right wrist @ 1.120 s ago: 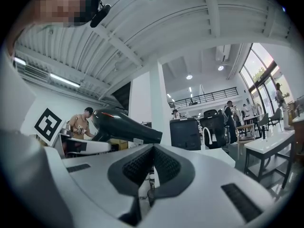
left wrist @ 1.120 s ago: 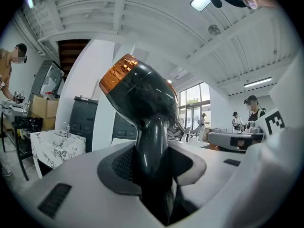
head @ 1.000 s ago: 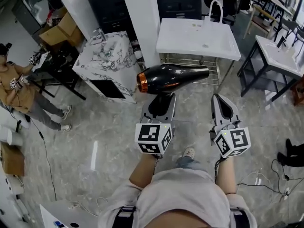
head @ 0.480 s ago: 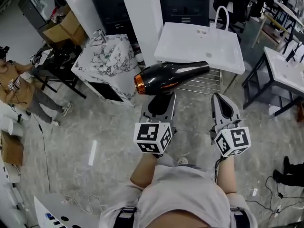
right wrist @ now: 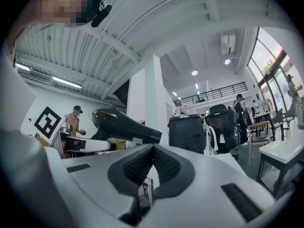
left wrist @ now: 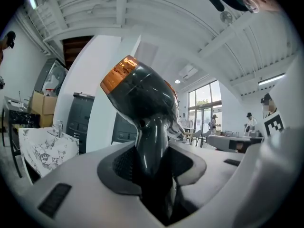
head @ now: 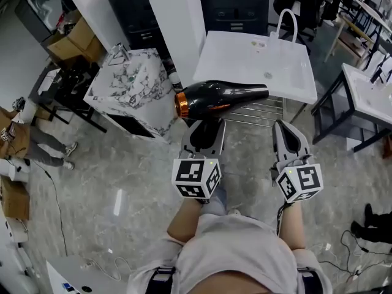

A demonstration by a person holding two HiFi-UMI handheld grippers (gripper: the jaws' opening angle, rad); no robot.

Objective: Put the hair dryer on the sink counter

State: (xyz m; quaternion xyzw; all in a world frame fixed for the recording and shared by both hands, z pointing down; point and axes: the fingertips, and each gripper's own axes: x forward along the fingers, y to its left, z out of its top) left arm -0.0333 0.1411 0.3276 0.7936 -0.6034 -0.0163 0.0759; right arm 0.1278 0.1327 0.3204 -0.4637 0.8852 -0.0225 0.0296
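A glossy black hair dryer (head: pixel 220 97) with an orange rear ring lies level in the air, nozzle to the right, over the near edge of the white sink counter (head: pixel 245 60). My left gripper (head: pixel 205 130) is shut on the hair dryer (left wrist: pixel 142 103) by its handle, which runs down between the pads. My right gripper (head: pixel 288 133) hangs beside it at the right, shut with nothing in it; in the right gripper view (right wrist: pixel 151 167) the pads meet and the hair dryer (right wrist: pixel 123 122) shows to the left. A white faucet (head: pixel 283 17) stands at the counter's far edge.
A marble-topped vanity (head: pixel 131 81) stands left of a white pillar (head: pixel 177 23). A metal rack (head: pixel 257 112) sits under the white counter. Another white sink (head: pixel 367 90) is at the right. Dark cabinets (head: pixel 236 5) line the back. A person (head: pixel 24 139) stands at far left.
The white sink counter has come nearer as I step forward. The hair dryer has stayed in the left gripper, now level and overlapping the counter's near edge. The right gripper keeps its place.
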